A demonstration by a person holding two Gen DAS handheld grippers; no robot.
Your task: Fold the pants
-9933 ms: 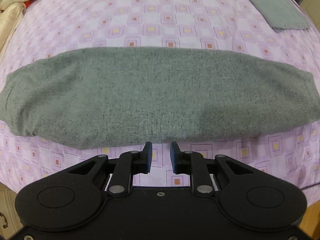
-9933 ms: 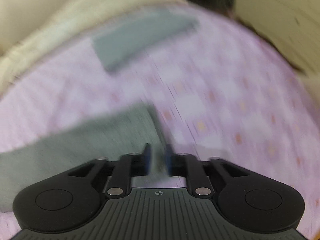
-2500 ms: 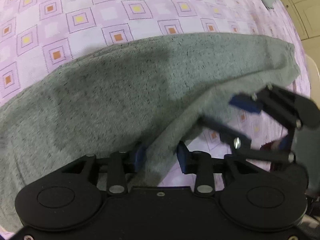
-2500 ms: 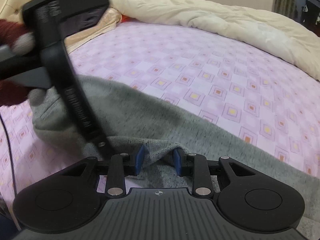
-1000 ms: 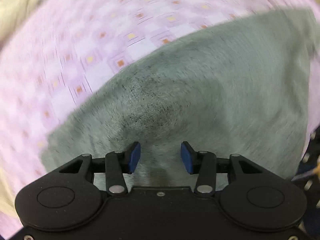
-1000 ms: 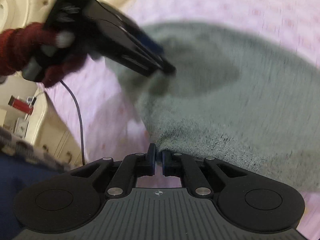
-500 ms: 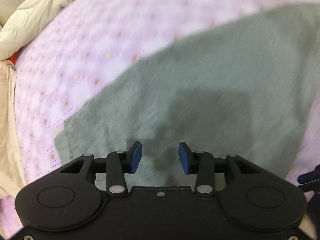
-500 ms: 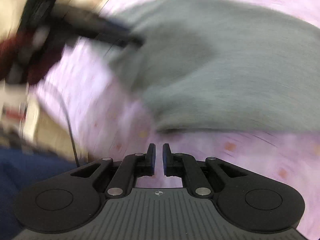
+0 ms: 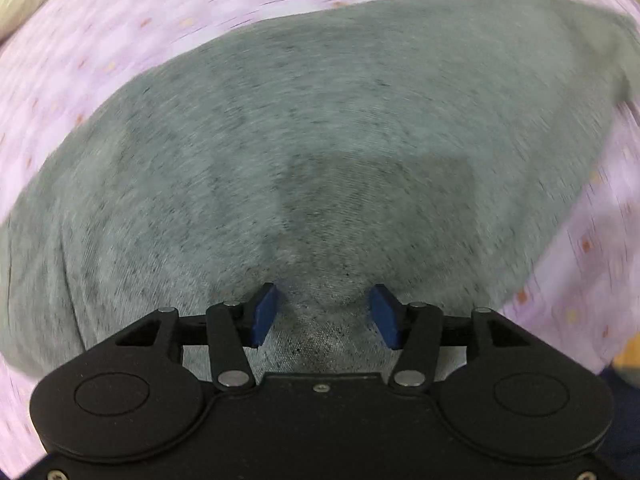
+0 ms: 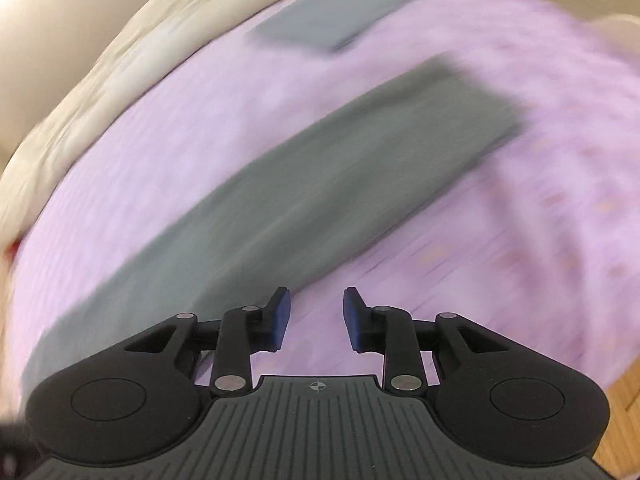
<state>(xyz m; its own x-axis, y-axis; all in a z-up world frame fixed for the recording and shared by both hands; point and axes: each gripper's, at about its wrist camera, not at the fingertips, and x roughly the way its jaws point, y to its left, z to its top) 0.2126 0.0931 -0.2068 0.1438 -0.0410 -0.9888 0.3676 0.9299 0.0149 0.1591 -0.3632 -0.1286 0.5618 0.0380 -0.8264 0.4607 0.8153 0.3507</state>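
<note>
Grey knit pants (image 9: 320,128) lie flat on a bed covered by a lilac sheet (image 9: 120,32) printed with small orange and yellow squares. From the left wrist camera, which looks almost straight down, the cloth fills most of the picture, a dark shadow of the tool falling across its middle. The left gripper (image 9: 325,316) hangs over the near part of the pants, its blue pads (image 9: 264,312) spread and widening, with fabric below the gap but nothing pinched between them.

The right wrist camera is heavily blurred. It shows the same pants (image 10: 304,192) as a long grey band running diagonally from lower left to upper right across the lilac sheet (image 10: 520,208). The right gripper (image 10: 316,318) sits just beside the band's near long edge, over bare sheet; its jaws are parting and hold nothing. One blue fingertip (image 10: 280,316) lies close to the cloth edge, though whether it touches cannot be told.

Farther up the bed rests a second folded grey garment (image 10: 340,12), well apart from the pants. A cream quilt (image 10: 132,52) is bunched along the far left side of the bed.
</note>
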